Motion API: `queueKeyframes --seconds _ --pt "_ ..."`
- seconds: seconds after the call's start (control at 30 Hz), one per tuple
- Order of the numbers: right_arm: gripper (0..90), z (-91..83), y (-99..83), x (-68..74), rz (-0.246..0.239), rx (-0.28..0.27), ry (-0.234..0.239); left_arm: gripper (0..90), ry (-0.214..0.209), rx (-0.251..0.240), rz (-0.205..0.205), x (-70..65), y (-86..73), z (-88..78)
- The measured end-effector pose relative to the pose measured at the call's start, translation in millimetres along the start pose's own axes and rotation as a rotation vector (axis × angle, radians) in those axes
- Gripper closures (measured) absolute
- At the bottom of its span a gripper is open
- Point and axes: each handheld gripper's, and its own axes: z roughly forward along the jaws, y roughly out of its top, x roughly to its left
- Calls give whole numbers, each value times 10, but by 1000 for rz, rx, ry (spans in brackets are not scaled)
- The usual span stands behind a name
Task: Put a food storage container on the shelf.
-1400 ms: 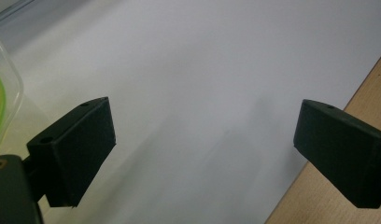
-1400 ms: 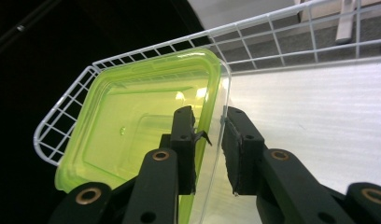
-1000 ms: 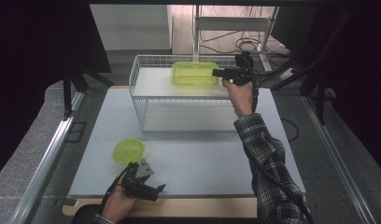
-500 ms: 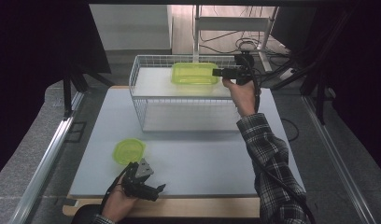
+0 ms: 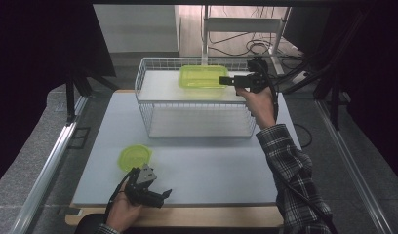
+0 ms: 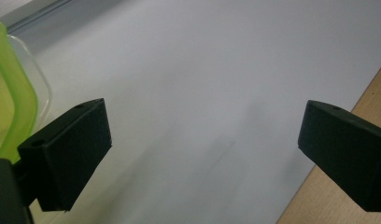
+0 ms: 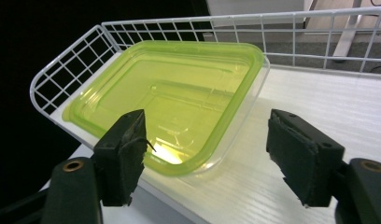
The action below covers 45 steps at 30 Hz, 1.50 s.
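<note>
The translucent yellow-green rectangular plastic container (image 5: 203, 78) lies on the white top shelf of the white wire rack (image 5: 153, 105), in the upper middle of the high view, toward the back of the shelf. The right claw (image 5: 223, 81) sits just at the container's right edge there, held level and pointing left, with the person's right hand (image 5: 259, 100) in a plaid sleeve behind it. In the right gripper view the container (image 7: 174, 100) fills the centre and upper left of the frame, its near corner reaching down between the two black jaws. The left jaw overlaps the container's near rim in the picture; the right jaw stands well off it over bare white shelf. The jaws have just been opening and stand wide apart, pressing on nothing, so the container rests free on the shelf.

The left claw (image 5: 160, 194) lies low at the bottom left of the high view, over the white counter (image 5: 211, 165), held in the person's left hand (image 5: 121, 212). Its jaws stand wide apart with nothing between them. A round yellow-green plastic lid (image 5: 134, 157) lies on the counter just above it; in the left gripper view this lid (image 6: 11, 102) shows at the left edge, beside the left jaw.
</note>
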Motion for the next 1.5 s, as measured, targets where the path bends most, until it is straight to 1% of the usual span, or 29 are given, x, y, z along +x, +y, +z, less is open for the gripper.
queueKeyframes --seconds 0.13,0.2,0.37,0.47,0.57,0.63,1.0,1.1,1.2,1.4,1.5 --pt "244 -28 -52 19 -29 3 5 14 5 -17 0 4 -2 -3" --pt "227 -41 -84 35 -41 4 16 12 0 -26 -6 7 -3 -6" --pt "184 -78 -168 86 -74 10 23 11 0 -33 -7 9 -2 -8" --pt "165 -100 -213 117 -97 17 18 14 0 -40 -17 14 2 -12" --pt "145 -122 -264 148 -138 25 4 13 9 -41 -17 16 4 -17" --pt "133 -144 -300 171 -157 29 4 13 10 -44 -23 20 4 -20" --pt "90 -241 -489 254 -194 26 29 15 16 -45 -32 30 4 -31" --pt "76 -252 -558 266 -220 25 26 16 16 -45 -32 30 5 -30" --pt "63 -257 -635 277 -245 35 20 17 14 -43 -32 30 5 -27" --pt "45 -271 -788 278 -265 38 28 19 14 -45 -31 28 5 -28" --pt "34 -275 -865 282 -288 46 32 20 13 -43 -26 24 6 -27"
